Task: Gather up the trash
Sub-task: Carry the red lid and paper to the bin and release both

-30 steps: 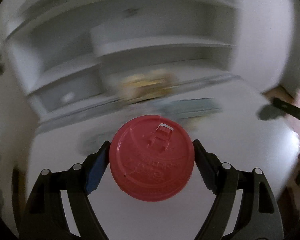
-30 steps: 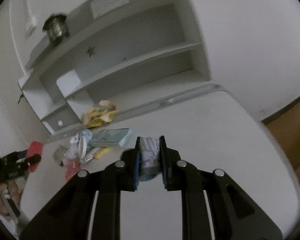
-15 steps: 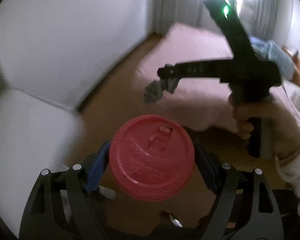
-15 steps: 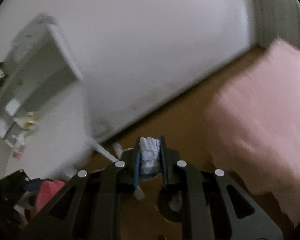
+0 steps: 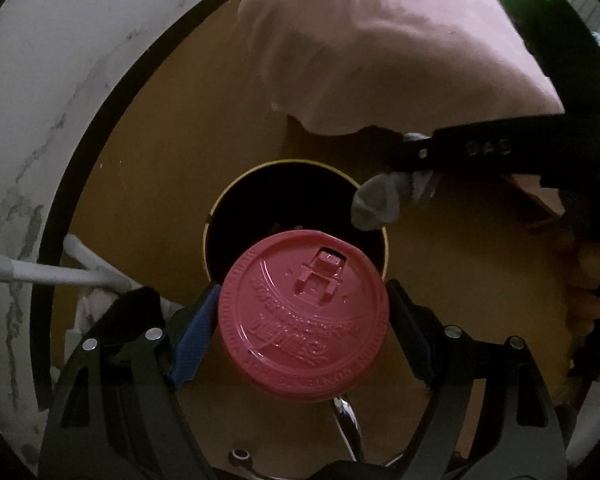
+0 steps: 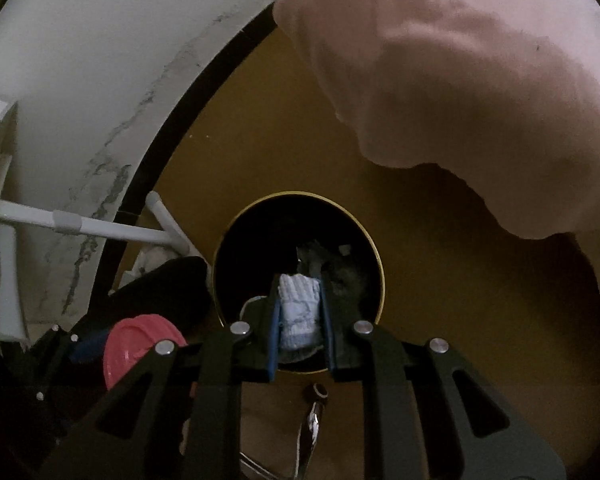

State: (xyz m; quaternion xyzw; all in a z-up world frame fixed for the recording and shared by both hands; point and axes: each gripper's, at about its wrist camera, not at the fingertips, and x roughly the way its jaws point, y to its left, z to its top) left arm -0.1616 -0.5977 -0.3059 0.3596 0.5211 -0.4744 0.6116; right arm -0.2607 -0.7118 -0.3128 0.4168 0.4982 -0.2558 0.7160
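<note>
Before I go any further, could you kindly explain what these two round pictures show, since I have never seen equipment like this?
Each picture comes from a fisheye camera on a hand-held two-finger gripper, looking along its fingers. No robot: a person holds one gripper in each hand. The left gripper is shut on a red cup lid. The right gripper is shut on a crumpled white tissue; in the left view it reaches in from the right. Both point down at a round dark bin with a gold rim, standing on a brown floor. Some scraps lie inside. A pink cloth hangs above, beside a white wall.
</note>
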